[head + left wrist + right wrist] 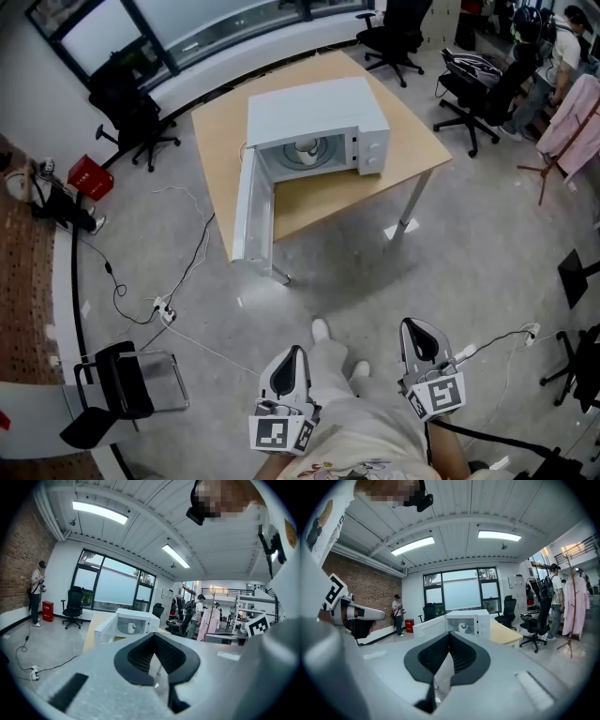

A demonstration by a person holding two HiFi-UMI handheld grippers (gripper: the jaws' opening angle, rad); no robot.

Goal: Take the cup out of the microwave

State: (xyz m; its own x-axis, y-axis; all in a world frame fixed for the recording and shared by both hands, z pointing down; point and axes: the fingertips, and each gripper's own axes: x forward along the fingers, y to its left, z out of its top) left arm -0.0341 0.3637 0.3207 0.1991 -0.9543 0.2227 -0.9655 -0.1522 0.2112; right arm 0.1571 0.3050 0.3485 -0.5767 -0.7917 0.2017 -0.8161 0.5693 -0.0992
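Observation:
A white microwave (319, 117) stands on a wooden table (309, 202) with its door (251, 202) swung wide to the left. Inside it sits a white cup (307, 147), upright on the turntable. The cup (131, 628) shows small and far off in the left gripper view, and the cup (462, 626) likewise in the right gripper view. My left gripper (292, 353) and right gripper (417, 328) are held low by my body, well short of the table, both pointing toward the microwave. Both are shut with nothing between the jaws.
Cables and a power strip (164, 309) lie on the floor at the left. A black folding chair (122, 384) stands at lower left, and office chairs (473, 89) surround the table. People stand far off. Open grey floor lies between me and the table.

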